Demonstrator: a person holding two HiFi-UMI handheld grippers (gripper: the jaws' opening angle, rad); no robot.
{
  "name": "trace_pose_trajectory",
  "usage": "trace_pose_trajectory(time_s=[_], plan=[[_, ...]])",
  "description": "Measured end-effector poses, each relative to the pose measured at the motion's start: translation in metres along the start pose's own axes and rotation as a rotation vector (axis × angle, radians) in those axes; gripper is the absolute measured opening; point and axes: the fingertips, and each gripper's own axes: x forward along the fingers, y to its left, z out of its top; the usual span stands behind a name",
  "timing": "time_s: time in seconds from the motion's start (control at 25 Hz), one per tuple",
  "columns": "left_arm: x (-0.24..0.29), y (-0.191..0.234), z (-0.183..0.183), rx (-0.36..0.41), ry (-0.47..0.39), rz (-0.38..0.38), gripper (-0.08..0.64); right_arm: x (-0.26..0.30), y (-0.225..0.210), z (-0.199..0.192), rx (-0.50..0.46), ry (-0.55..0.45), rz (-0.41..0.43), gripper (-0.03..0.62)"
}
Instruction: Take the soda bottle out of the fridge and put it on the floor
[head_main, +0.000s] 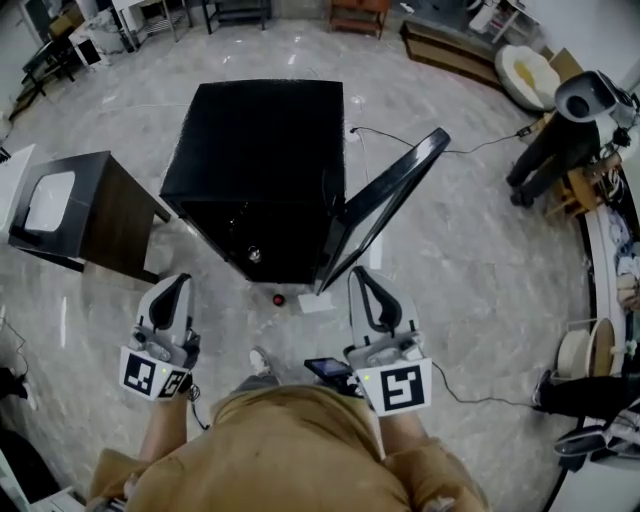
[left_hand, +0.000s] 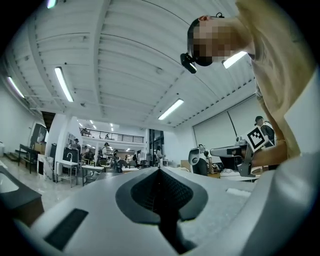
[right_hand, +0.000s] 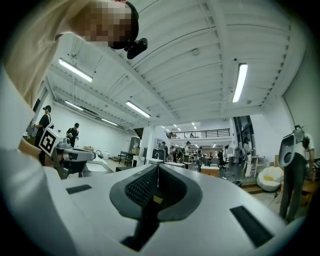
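Note:
The black mini fridge (head_main: 258, 150) stands on the marble floor with its door (head_main: 385, 205) swung open to the right. Just in front of it on the floor is a small red-topped thing (head_main: 278, 299), seen from straight above; it looks like the soda bottle's cap. My left gripper (head_main: 180, 281) and right gripper (head_main: 360, 273) are held close to the person's body, short of the fridge, both shut with nothing between the jaws. The left gripper (left_hand: 160, 170) and right gripper (right_hand: 158, 166) views both tilt upward toward the ceiling and show no bottle.
A dark side table (head_main: 95, 215) with a white top stands left of the fridge. A cable (head_main: 400, 133) runs behind the fridge toward a wheeled robot (head_main: 565, 130) at right. A white slip (head_main: 316, 301) lies by the door. Cable spools (head_main: 585, 352) sit at far right.

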Motion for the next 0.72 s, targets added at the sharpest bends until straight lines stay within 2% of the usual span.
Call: trace_pose_trajectory(time_s=[0.16, 0.48, 0.72], plan=[[-0.021, 0.004, -0.002, 0.001, 0.012, 0.047, 0.002, -0.004, -0.008, 0.012, -0.008, -0.021, 0.001, 0.002], [-0.06, 0.017, 0.0, -0.02, 0.033, 0.154, 0.002, -0.004, 0.001, 0.033, -0.031, -0.067, 0.062, 0.002], [-0.066, 0.016, 0.006, -0.029, 0.019, 0.18, 0.002, -0.003, 0.001, 0.044, -0.049, -0.074, 0.074, 0.002]])
